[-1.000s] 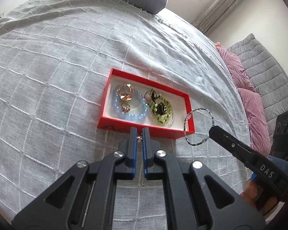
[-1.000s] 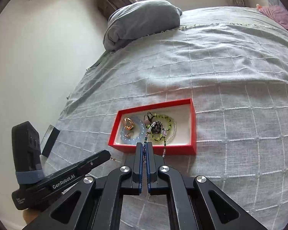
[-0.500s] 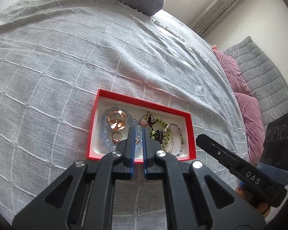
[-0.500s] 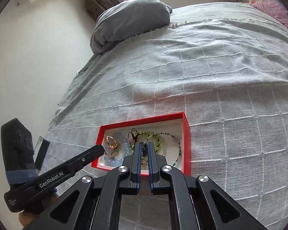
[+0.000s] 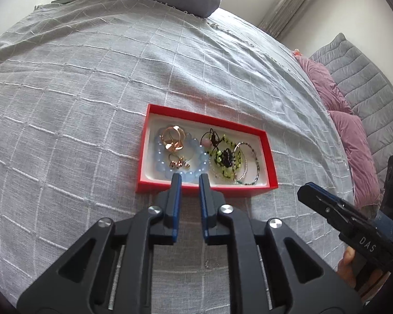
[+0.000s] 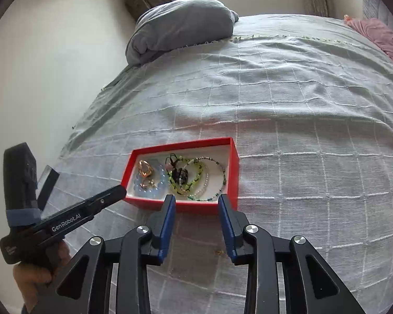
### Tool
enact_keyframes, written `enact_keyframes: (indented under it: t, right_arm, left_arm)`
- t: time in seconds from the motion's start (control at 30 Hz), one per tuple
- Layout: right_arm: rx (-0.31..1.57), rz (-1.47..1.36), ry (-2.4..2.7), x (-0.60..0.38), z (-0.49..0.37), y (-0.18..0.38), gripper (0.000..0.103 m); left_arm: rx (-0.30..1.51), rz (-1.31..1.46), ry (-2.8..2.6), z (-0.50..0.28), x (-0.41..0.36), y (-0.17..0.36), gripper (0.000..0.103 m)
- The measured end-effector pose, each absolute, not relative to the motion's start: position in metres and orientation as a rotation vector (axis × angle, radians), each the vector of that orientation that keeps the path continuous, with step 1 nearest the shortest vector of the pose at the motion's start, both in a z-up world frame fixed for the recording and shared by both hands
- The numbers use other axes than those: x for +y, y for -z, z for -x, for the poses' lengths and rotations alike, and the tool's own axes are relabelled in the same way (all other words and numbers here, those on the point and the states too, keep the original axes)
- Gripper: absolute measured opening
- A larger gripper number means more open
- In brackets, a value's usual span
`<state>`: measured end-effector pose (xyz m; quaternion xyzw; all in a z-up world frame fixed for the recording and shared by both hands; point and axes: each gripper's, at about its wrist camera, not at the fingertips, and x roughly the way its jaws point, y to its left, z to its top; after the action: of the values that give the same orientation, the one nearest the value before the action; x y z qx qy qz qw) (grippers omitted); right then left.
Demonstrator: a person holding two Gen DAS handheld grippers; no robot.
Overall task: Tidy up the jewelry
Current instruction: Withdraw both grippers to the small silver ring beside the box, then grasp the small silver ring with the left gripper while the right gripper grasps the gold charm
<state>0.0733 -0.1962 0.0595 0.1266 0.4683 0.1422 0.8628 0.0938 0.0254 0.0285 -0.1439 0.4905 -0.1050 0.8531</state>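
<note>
Grey checked bedspread (image 5: 91, 91) across a bed, folded grey pillow (image 6: 180, 28) at the far end under a bright window, pink cushions (image 5: 351, 141) at the right edge. Centre frame, red box (image 5: 271, 157) with white lining, flat on the bedspread. Inside, left to right: gold rings (image 5: 173, 137) within and on a pale blue bead bracelet (image 5: 161, 167), then a green beaded strand with a dark cluster (image 5: 226, 157), then thin beaded loops (image 5: 251, 166) against the right wall. Left gripper (image 5: 190, 179) just short of the box's near wall, jaws just opened to a narrow gap, nothing between them. Right gripper (image 6: 197, 198) at the same near wall further right, jaws just opened wider, likewise empty. Apparently a release step, both pieces now in the box and no jewelry visible outside it. Next move, by judgement: backing both grippers clear without snagging a strand, then either closing the box or ending, no lid clearly in view.
</note>
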Motion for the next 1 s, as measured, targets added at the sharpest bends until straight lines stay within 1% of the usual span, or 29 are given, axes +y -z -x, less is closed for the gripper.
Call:
enact_keyframes:
  t: [0.03,0.13,0.23,0.4,0.5,0.7,0.77,0.83,1.0]
  right_arm:
    - [0.988,-0.252,-0.290,-0.197,-0.071,-0.059,0.034]
    - [1.019,-0.226,-0.263,-0.197,-0.068,-0.054,0.036]
    - [1.095,-0.227,-0.240,-0.197,-0.070,-0.042,0.036]
    - [1.261,-0.385,-0.242,-0.212,-0.073,-0.011,0.037]
    - [1.270,-0.365,-0.197,-0.216,-0.073,-0.007,0.037]
    - [1.279,-0.381,-0.209,-0.216,-0.072,-0.006,0.037]
    - [1.287,-0.384,-0.208,-0.215,-0.073,-0.006,0.037]
    - [1.290,-0.387,-0.205,-0.215,-0.073,-0.005,0.037]
    - [1.290,-0.390,-0.200,-0.216,-0.074,-0.005,0.037]
  left_arm:
    - [1.035,0.291,0.220,-0.090,0.024,-0.028,0.019]
    - [1.051,0.250,0.217,-0.077,0.019,-0.024,0.019]
    - [1.093,0.177,0.208,-0.065,0.009,-0.017,0.020]
    - [1.185,0.146,0.256,-0.050,-0.006,0.001,0.021]
    - [1.238,0.139,0.274,-0.046,-0.014,0.011,0.021]
    - [1.272,0.077,0.269,-0.042,-0.030,0.021,0.022]
    - [1.270,0.059,0.273,-0.041,-0.035,0.021,0.026]
    - [1.268,0.045,0.275,-0.040,-0.039,0.022,0.033]
    - [1.276,0.037,0.282,-0.037,-0.045,0.024,0.035]
